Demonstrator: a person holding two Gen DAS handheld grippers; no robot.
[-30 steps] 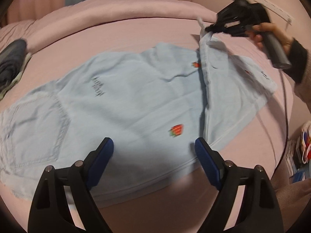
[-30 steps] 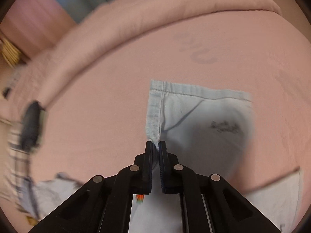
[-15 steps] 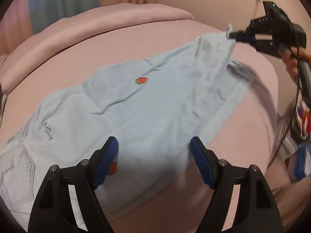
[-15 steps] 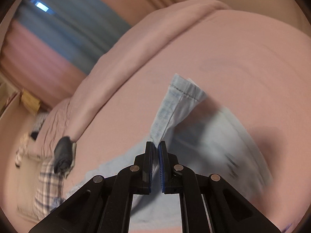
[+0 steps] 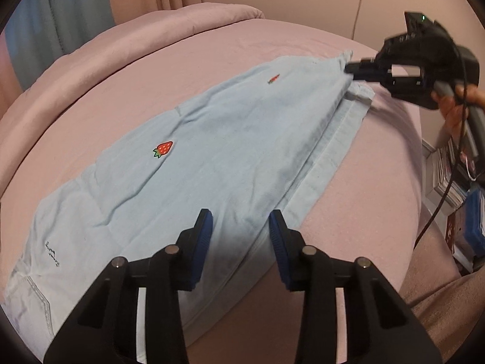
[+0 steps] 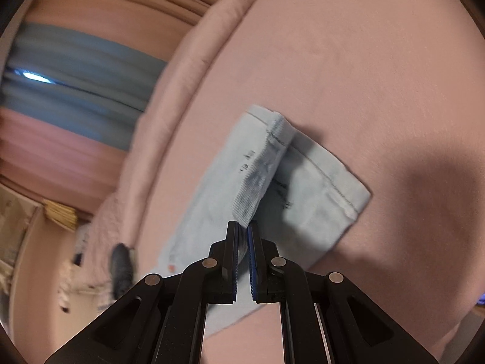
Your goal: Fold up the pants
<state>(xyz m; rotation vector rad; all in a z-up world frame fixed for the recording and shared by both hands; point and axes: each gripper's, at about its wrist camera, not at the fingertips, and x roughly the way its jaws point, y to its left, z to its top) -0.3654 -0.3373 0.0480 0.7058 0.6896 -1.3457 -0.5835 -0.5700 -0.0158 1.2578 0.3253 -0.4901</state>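
Note:
Light blue pants (image 5: 212,151) with strawberry patches lie stretched on a pink bed (image 5: 151,60), one leg folded over the other, waist at the lower left. My left gripper (image 5: 241,227) is open and empty, just above the near edge of the legs. My right gripper (image 5: 348,69) is shut on the top leg's hem at the far end and holds it slightly lifted. In the right wrist view the gripper (image 6: 242,227) pinches the hem (image 6: 260,179) over the lower leg's cuff (image 6: 327,200).
A rolled pink duvet (image 5: 121,39) runs along the bed's far side. Books and boxes (image 5: 460,206) stand beside the bed at the right. A cable (image 5: 445,194) hangs from the right gripper. A dark garment (image 6: 121,267) lies at the bed's far end.
My right gripper has carried the hem outward and pulled the top leg straight over the other leg. My left gripper has closed partway and shifted along the pants toward the legs.

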